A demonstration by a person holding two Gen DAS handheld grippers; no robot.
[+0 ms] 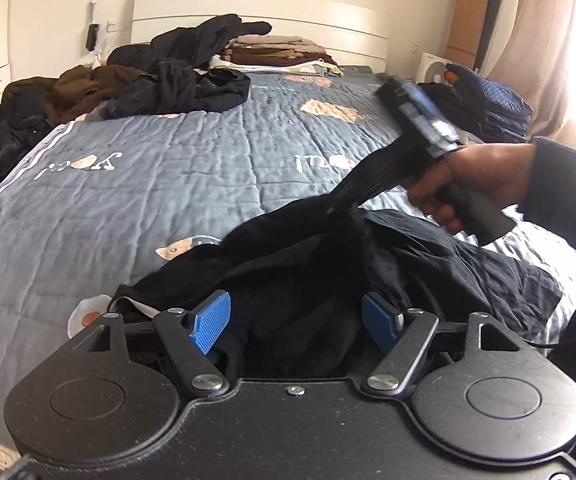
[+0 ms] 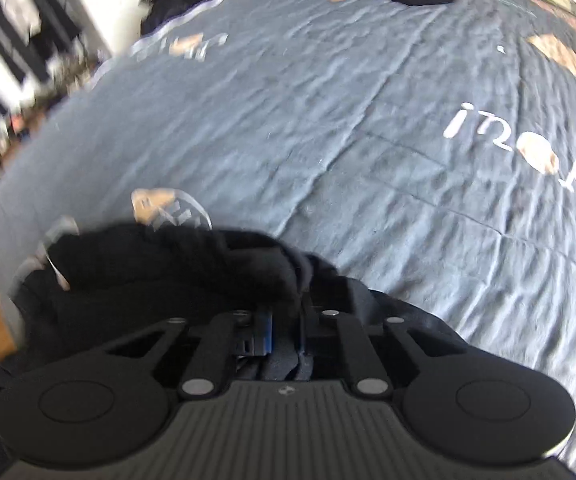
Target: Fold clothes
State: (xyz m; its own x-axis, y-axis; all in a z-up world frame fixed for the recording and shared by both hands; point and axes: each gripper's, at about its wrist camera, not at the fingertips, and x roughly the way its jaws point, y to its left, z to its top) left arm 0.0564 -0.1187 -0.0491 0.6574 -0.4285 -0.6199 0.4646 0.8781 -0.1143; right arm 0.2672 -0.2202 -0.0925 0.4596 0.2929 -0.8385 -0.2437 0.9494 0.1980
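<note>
black garment [image 1: 368, 264] bunched at the near edge of the bed [image 1: 168, 184], between two hand-held grippers.

right hand-held gripper [image 2: 286, 320] was clenched on a fold of it; left hand-held gripper [image 1: 296, 316] hung released above the cloth. lifting by one pinch might twist it. grey quilted bedspread, unfolded clothes heap [image 1: 136, 84] and folded stack [image 1: 280, 54] by the headboard [image 1: 260, 8].

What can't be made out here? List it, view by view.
- Left wrist view: the right gripper fingertips are motion-blurred and merge with the black garment, so the pinch point is unclear.
- Left wrist view: the garment's near edge is hidden behind the left gripper body.
- Right wrist view: the pads are mostly buried in dark cloth.
- Right wrist view: the room at the left edge is smeared by blur.
- Either view: what type of clothing it is.
</note>
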